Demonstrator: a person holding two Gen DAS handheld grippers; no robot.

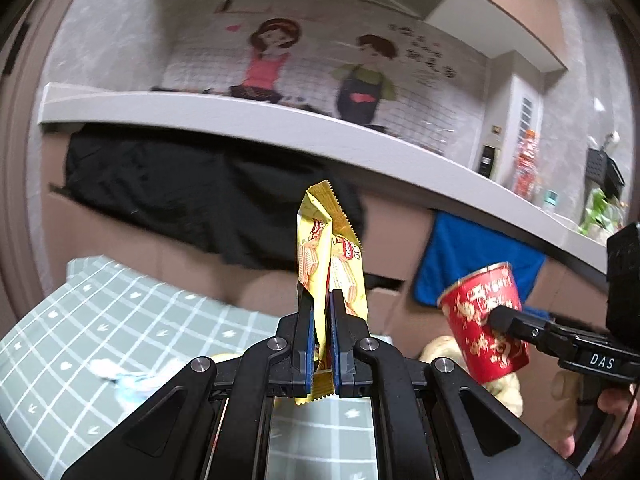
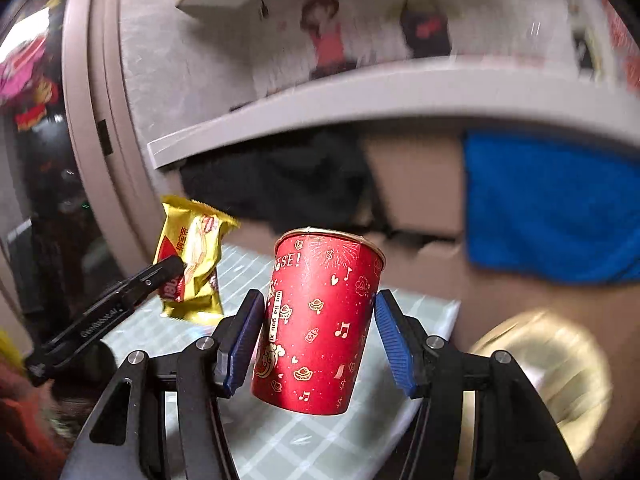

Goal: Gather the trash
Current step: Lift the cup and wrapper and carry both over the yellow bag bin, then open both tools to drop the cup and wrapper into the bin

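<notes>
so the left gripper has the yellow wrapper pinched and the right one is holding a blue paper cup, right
Not quite: the cup in the right gripper is red with gold print, not blue, as the right wrist view shows. The left gripper does pinch the yellow wrapper.

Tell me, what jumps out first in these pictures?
A bright red paper cup held up between the right tool's blue pads, above the green checked tablecloth. Next, the yellow snack wrapper pinched upright in the left tool. Behind, a blue cloth hangs under the counter.
</notes>
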